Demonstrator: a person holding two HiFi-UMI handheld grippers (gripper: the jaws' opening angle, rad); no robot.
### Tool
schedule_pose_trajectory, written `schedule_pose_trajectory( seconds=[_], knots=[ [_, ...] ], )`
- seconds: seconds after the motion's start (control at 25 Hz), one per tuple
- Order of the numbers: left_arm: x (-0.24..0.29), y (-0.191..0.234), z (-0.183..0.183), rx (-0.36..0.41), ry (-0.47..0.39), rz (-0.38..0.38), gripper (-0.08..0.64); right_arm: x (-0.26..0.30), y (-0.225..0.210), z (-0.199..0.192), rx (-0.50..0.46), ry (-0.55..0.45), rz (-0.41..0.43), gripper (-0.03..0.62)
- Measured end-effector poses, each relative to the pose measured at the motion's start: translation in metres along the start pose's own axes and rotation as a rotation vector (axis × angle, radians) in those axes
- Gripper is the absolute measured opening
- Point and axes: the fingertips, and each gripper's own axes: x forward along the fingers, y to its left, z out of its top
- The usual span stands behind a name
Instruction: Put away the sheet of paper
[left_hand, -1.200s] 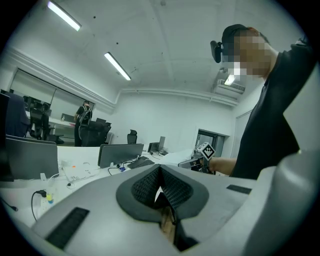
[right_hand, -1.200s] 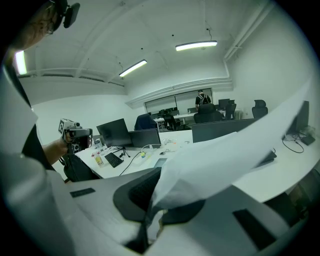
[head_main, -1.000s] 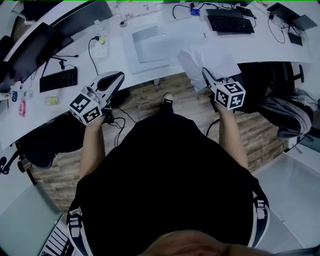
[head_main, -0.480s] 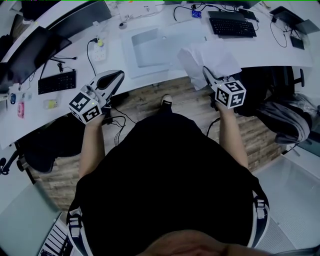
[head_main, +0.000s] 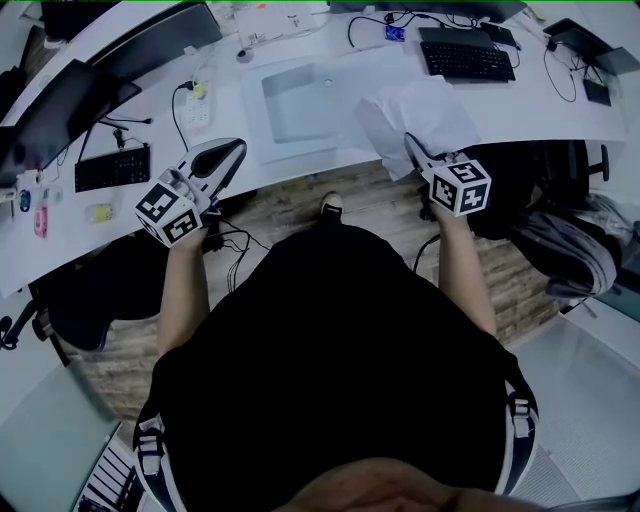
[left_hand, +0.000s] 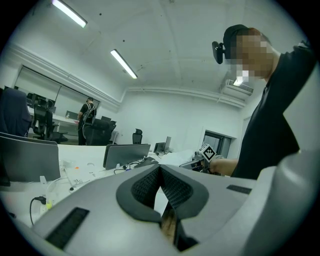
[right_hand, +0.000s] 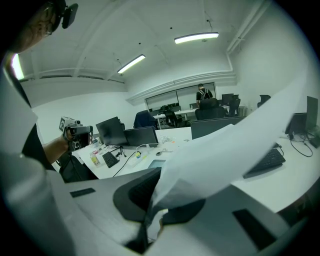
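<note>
A white sheet of paper (head_main: 418, 120) hangs over the near edge of the white desk (head_main: 520, 95), held up by my right gripper (head_main: 412, 150), which is shut on its near edge. In the right gripper view the sheet of paper (right_hand: 235, 150) rises from between the closed jaws and sweeps up to the right. My left gripper (head_main: 232, 150) is held off the desk edge at the left, jaws shut with nothing between them; in the left gripper view its pads (left_hand: 160, 187) meet.
A grey mat (head_main: 305, 95) lies on the desk between the grippers. A black keyboard (head_main: 468, 60) sits behind the paper, another keyboard (head_main: 112, 165) at the left. A power strip (head_main: 197, 105), monitors (head_main: 70, 100) and cables crowd the desk. Office chairs (head_main: 570, 240) stand at the right.
The view has shifted slightly; both grippers have held nearly the same places, the right one still gripping the paper.
</note>
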Motion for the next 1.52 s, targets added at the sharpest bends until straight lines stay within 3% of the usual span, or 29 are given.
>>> schedule_pose_trajectory(
  seconds=[1.52],
  knots=[
    [0.063, 0.027, 0.025, -0.014, -0.02, 0.131, 0.02, 0.049, -0.084, 0.031, -0.055, 0.057, 0.117, 0.014]
  ],
)
